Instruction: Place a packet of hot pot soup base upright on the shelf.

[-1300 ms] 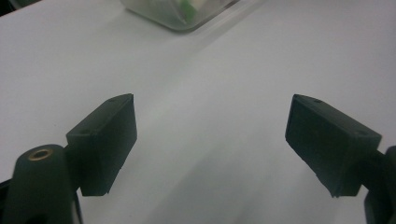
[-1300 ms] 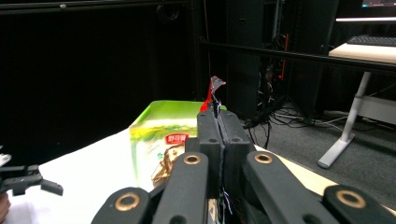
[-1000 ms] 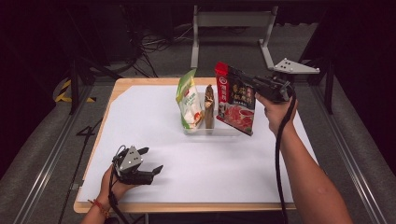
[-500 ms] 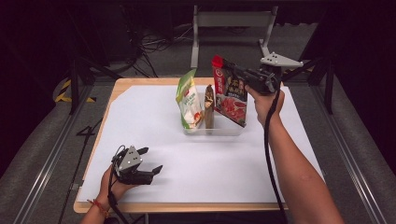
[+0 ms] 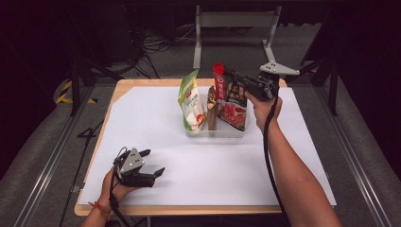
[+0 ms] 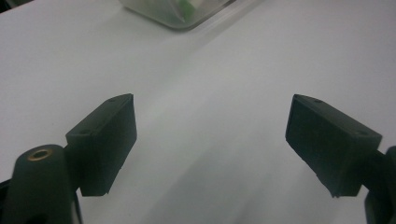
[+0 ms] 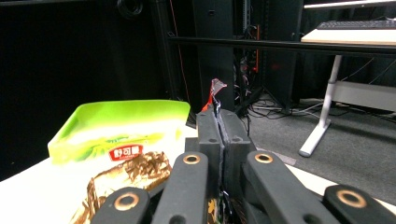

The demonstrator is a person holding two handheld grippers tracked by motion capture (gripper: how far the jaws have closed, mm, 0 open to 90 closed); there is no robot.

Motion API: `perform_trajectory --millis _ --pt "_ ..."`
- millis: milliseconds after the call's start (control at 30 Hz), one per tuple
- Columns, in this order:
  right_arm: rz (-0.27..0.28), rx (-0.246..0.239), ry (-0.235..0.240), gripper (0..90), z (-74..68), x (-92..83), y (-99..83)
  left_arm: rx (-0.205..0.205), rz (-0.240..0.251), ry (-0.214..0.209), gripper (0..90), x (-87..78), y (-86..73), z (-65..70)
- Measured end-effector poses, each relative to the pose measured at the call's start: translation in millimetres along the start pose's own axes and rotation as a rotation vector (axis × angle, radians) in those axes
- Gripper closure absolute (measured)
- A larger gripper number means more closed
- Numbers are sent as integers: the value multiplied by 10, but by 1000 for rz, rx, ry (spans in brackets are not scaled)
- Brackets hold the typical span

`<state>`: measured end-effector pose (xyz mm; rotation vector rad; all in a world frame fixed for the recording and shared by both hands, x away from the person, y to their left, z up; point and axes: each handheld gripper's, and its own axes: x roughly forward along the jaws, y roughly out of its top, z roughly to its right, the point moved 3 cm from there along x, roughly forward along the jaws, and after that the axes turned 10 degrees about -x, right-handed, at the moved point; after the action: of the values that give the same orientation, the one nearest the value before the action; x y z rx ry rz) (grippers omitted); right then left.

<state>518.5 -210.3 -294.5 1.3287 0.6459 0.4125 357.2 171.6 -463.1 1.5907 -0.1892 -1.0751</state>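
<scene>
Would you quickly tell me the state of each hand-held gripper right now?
Left hand-held gripper: open, empty, low over the white table.
Right hand-held gripper: shut on the top edge of the red packet standing in the clear tray.

Red-and-black packet [image 5: 231,97] upright, upper centre of frame, in clear tray [image 5: 217,133], pinched edge-on, green-and-white pouch [image 5: 191,100] and brown sachet [image 5: 211,108] standing to its left

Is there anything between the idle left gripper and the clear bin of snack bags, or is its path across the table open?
Nothing visible blocks it. The left gripper, jaws open, rests near the table's front edge, and only bare white tabletop lies between it and the clear bin.
</scene>
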Motion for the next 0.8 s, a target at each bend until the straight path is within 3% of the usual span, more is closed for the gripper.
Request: perform_trajectory --millis 800 --pt "22 -3 21 884 22 -174 -268 -1 -6 6 171 5 3 2"
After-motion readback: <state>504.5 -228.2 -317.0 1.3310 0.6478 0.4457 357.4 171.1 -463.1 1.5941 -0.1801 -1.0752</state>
